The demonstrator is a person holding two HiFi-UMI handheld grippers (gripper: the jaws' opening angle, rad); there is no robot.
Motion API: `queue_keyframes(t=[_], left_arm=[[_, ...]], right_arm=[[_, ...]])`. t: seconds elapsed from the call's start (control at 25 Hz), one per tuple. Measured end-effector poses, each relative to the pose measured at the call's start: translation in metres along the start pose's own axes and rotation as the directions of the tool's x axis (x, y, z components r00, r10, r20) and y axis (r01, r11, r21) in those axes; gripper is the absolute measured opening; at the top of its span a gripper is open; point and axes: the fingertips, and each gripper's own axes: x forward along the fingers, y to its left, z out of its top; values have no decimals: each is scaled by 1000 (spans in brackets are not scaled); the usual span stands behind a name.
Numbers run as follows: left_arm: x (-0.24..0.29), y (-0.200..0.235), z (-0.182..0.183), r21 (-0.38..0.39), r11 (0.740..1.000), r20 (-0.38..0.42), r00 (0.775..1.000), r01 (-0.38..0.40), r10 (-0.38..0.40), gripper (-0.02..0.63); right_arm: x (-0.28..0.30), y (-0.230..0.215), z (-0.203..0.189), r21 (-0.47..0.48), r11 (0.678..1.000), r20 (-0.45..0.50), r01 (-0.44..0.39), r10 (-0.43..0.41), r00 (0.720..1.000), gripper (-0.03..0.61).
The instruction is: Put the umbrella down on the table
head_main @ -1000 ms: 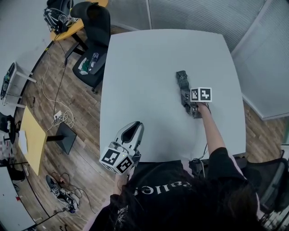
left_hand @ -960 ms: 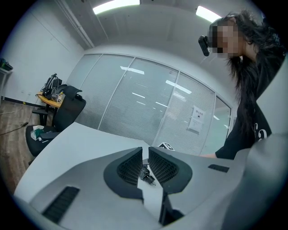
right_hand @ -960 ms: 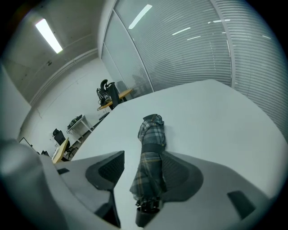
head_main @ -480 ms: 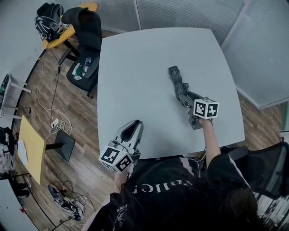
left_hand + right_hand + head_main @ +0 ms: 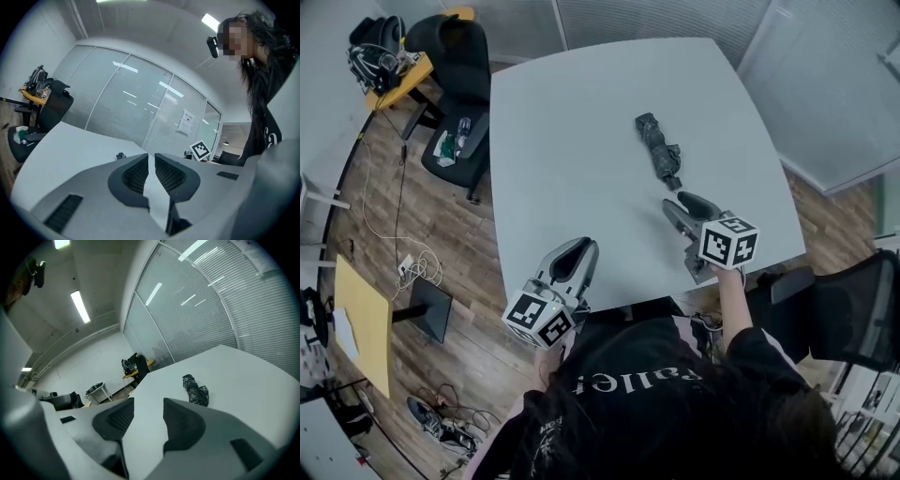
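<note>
The folded dark plaid umbrella (image 5: 658, 150) lies flat on the pale grey table (image 5: 581, 112), right of centre, with nothing touching it. My right gripper (image 5: 682, 204) hovers just short of its near end. Its jaws are apart and closing, with only air between them. The right gripper view looks past the gripper (image 5: 147, 401) to the umbrella (image 5: 196, 391) further out on the table. My left gripper (image 5: 575, 251) is held over the table's near edge, jaws together and holding nothing. In the left gripper view, only a thin slit shows between its jaws (image 5: 149, 157).
A black office chair (image 5: 459, 56) and a yellow desk (image 5: 403, 80) with gear stand at the far left. Cables (image 5: 403, 267) trail over the wooden floor beside a yellow board (image 5: 361, 319). Another black chair (image 5: 853, 319) stands at my right. Glass partitions with blinds (image 5: 825, 84) close off the far side.
My right gripper has drawn back from the umbrella's near end toward me and risen, its jaws narrowing. The umbrella stays on the table. The left gripper has barely shifted.
</note>
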Motion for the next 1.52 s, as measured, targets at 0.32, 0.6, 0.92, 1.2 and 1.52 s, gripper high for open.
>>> queue_keyframes(t=[0.32,0.6,0.92,1.2,1.52], left_arm=[[-26,0,-11,11,999,-33,998,53,-53,58],[-45,-4,-21,12,995,-54,994,101,-100,58],[-60,-11,-32,29,987,-78,985,159,-157,58],[-64,-25,-42,41,980,-94,977,197,-193,58],[-67,-34,-55,44,975,-115,971,216,-210,58]], right_arm=[[-26,57,-27,-19,999,69,28,-27,997,140],[-44,91,-53,0,999,94,41,-41,995,79],[-66,117,-74,27,998,129,63,-66,989,43],[-83,124,-87,41,997,150,69,-74,986,32],[-97,123,-95,36,996,163,81,-86,983,28]])
